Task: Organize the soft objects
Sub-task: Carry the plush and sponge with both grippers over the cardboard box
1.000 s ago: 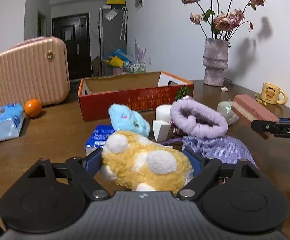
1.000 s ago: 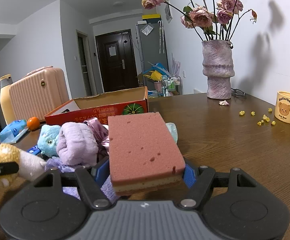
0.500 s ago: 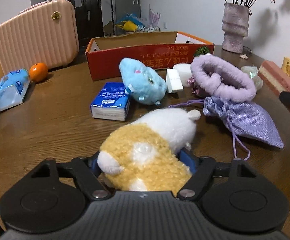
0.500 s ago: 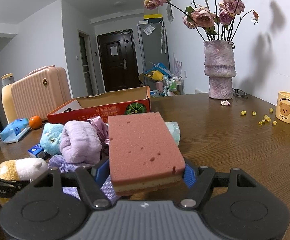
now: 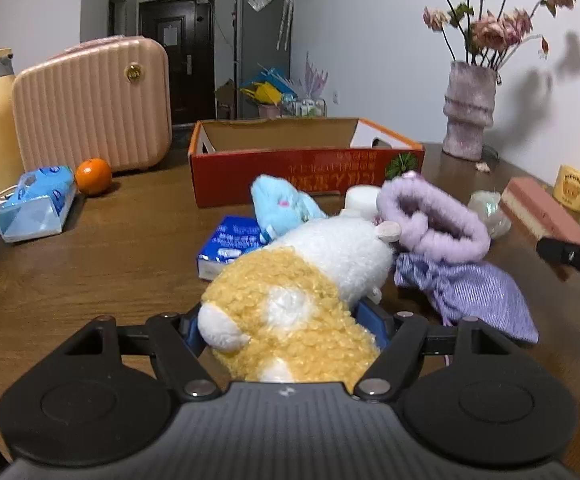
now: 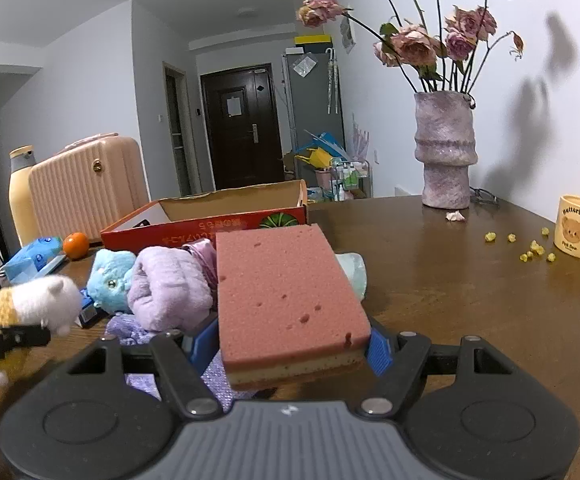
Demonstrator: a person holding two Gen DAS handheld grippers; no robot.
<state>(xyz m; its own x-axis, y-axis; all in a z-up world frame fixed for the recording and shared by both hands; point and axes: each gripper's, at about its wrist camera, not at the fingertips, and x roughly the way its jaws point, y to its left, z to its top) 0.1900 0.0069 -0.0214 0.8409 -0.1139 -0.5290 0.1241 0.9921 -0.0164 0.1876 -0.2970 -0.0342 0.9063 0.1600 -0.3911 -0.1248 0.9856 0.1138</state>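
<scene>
A: What does the left gripper point(image 5: 288, 326) have?

B: A plush toy point(image 5: 310, 280), curly yellow at the rear, smooth white at the front, with small white paws and a round white patch on its back. The jaws have just been closing and now squeeze its yellow end, the blue pads pressing in from both sides. Its white head points to 1 o'clock, toward the pile.

A: And the right gripper point(image 6: 292, 346)?

B: Its jaws are clamped on a sponge point(image 6: 288, 300), a flat block, dusty pink and pitted on top, with a tan layer below. It sticks straight out toward 12 o'clock and is lifted off the table point(image 6: 470, 300).

A: Where are the other soft things?

B: In the left wrist view, a pale blue plush point(image 5: 282, 206) lies at 12 o'clock from the yellow toy, partly over a blue tissue pack point(image 5: 230, 242). At 2 o'clock is a fuzzy lilac band point(image 5: 430, 220), curled into a ring, resting on a purple drawstring pouch point(image 5: 474, 292). A white block point(image 5: 360, 198) sits just behind them.

A: And the box?

B: A red cardboard box point(image 5: 290, 172), open on top, stands behind the pile at 12 o'clock. An orange point(image 5: 93, 176) and a larger tissue packet point(image 5: 34, 204) are at 10 o'clock, before a pink case point(image 5: 94, 108). A vase point(image 5: 468, 110) of dried roses and a yellow mug point(image 5: 576, 188) stand at 2 o'clock.
</scene>
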